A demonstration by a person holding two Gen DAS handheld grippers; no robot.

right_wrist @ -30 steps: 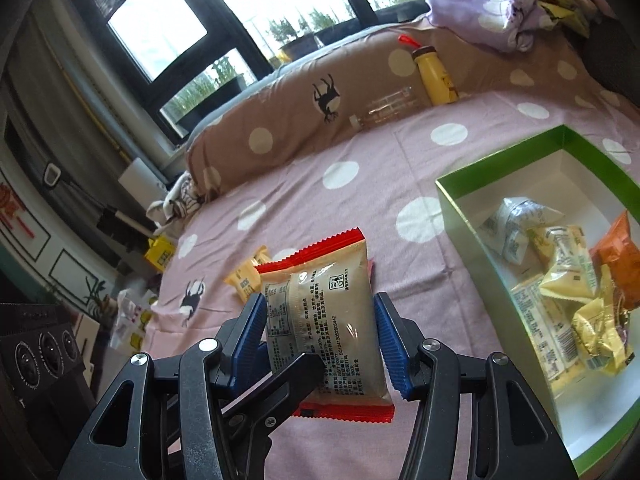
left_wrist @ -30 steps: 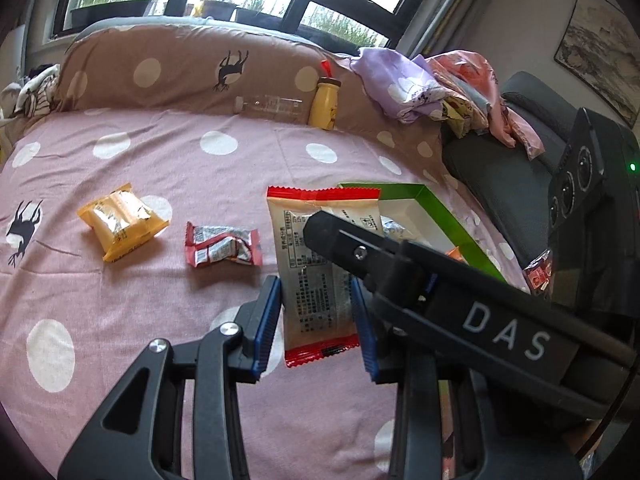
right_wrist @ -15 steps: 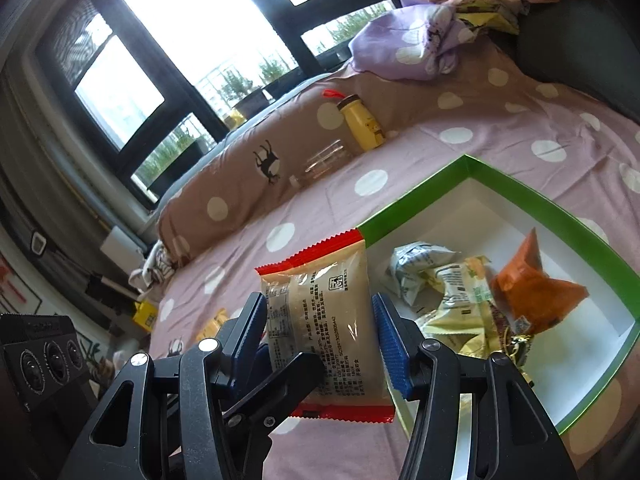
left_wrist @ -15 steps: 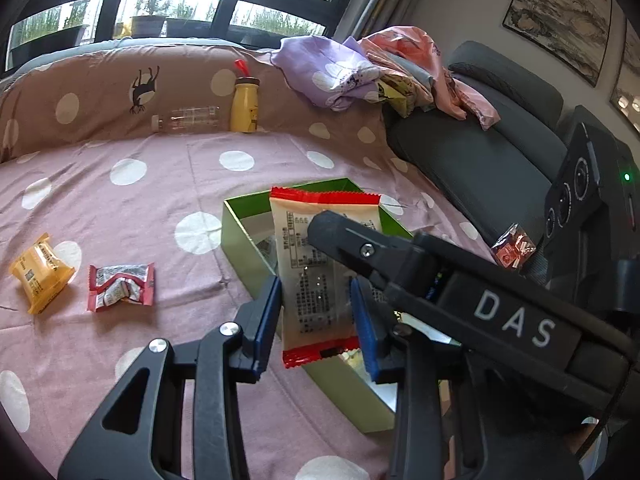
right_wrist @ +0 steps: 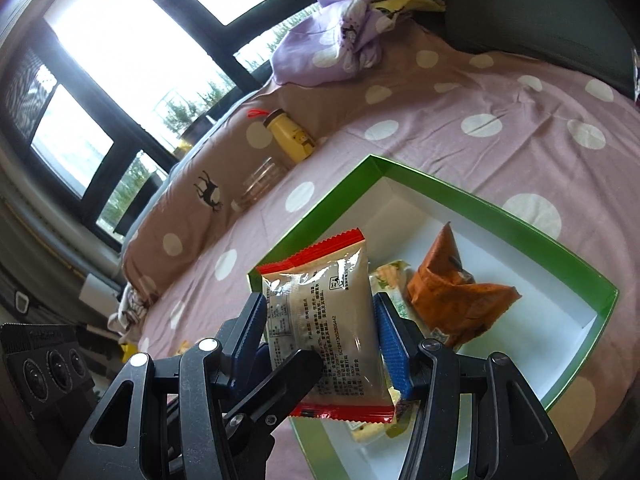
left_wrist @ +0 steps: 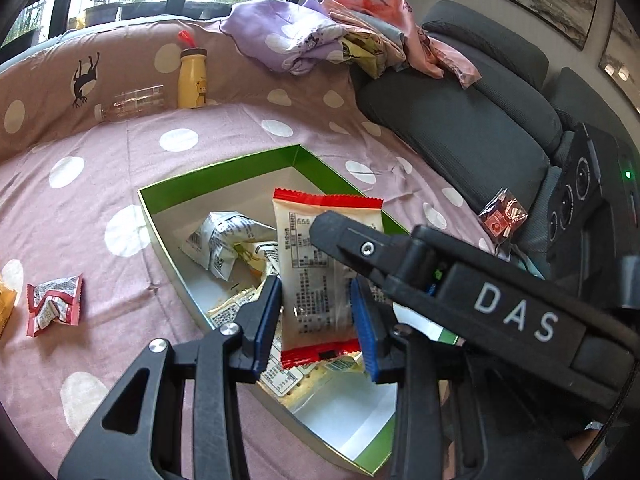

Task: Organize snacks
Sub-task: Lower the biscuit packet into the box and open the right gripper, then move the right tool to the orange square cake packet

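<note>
A beige snack packet with red ends is held upright by both grippers at once, above a green box with a white inside. My left gripper and my right gripper are each shut on the packet's sides; the packet also shows in the right wrist view. The box holds several snacks, among them an orange packet and a white crumpled one.
A red-and-white snack lies on the pink dotted sheet left of the box. A yellow bottle and a clear bottle stand by the brown bolster. Clothes and a dark sofa are to the right, with a small red packet on it.
Both grippers have carried the beige packet to the right, from over the sheet to above the green box. The grip has not changed.
</note>
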